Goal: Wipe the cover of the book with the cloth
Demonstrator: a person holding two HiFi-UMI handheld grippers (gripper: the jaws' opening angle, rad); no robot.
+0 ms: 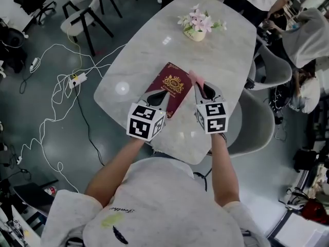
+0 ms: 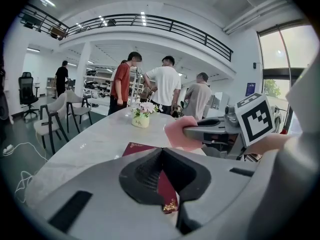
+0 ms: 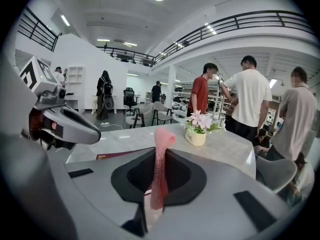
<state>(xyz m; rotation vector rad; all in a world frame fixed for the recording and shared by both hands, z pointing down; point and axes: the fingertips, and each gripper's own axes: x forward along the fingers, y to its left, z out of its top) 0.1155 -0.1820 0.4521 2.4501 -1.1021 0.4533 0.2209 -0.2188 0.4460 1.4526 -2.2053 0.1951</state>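
bottom of the head view: person's white shirt, both bare forearms reaching up-frame to the middle

left gripper, just left of centre, lies over the near left part of the book. in the left gripper view its jaws are drawn together at the tips. a narrow strip of maroon cover with a gold ornament shows in the slit between them. nipped or only lying beneath: cannot tell

right gripper, just right of centre, sits beside the book's right edge. in the right gripper view its jaws are clamped on the cloth, a pink fold standing upright between the pads with a rounded end poking past the tips. in the head view that pink end sits at the book's upper right corner. touching the cover or just over it: not clear

book: maroon with a gold emblem, flat on the pale marble table, at frame centre and turned at a slant. its near end is between the two grippers

further up the table, upper centre of the head view: small cream flower pot with pink blooms, well apart from the book

off the table: a grey chair at the right edge, dark-legged chairs at upper left, and white cables looping over the dark floor at left

far background in the gripper views: several people standing beyond the table's far end under a railed balcony
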